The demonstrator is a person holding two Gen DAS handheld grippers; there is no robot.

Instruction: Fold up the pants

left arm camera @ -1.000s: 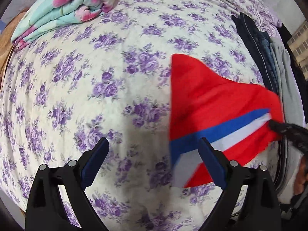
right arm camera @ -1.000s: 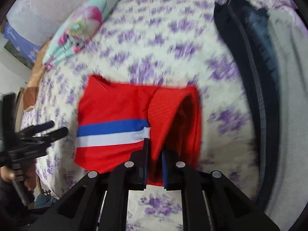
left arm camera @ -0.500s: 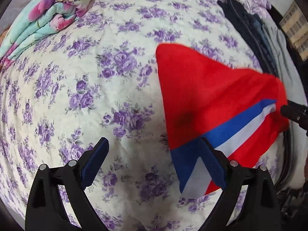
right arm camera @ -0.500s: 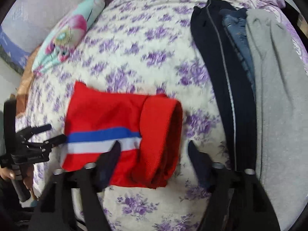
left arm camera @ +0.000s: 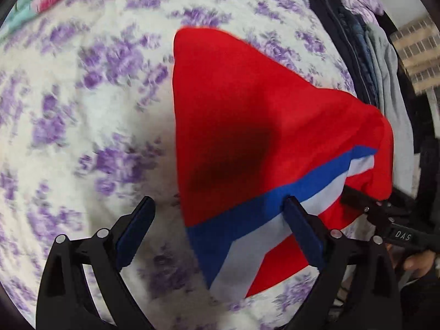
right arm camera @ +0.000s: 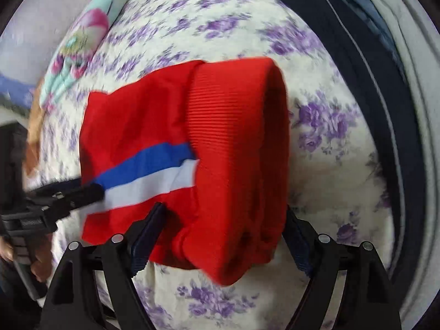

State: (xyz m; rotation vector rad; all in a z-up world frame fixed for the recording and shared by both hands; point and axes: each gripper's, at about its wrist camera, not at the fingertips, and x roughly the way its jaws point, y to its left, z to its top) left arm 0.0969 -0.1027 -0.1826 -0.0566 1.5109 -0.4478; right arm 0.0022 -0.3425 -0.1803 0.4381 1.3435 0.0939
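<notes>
The red pants (left arm camera: 247, 115) with a blue and white stripe (left arm camera: 275, 206) lie folded on the floral bed. My left gripper (left arm camera: 220, 233) is open, its jaws wide apart, over the near left corner of the pants. My right gripper (right arm camera: 222, 236) is open too, its fingers either side of the ribbed waistband end (right arm camera: 233, 137), which is folded over the pants (right arm camera: 137, 126). The right gripper also shows in the left wrist view (left arm camera: 371, 209) at the pants' right edge. The left gripper shows in the right wrist view (right arm camera: 74, 195) at the stripe's left end.
The bedsheet (left arm camera: 96, 110) is white with purple flowers. A row of dark, denim and grey garments (right arm camera: 371, 68) lies along the bed's right side. A folded floral quilt (right arm camera: 85, 35) lies at the far left corner.
My right gripper let go of the waistband and opened, then moved closer over the folded end. My left gripper moved closer to the pants' near corner and stayed open.
</notes>
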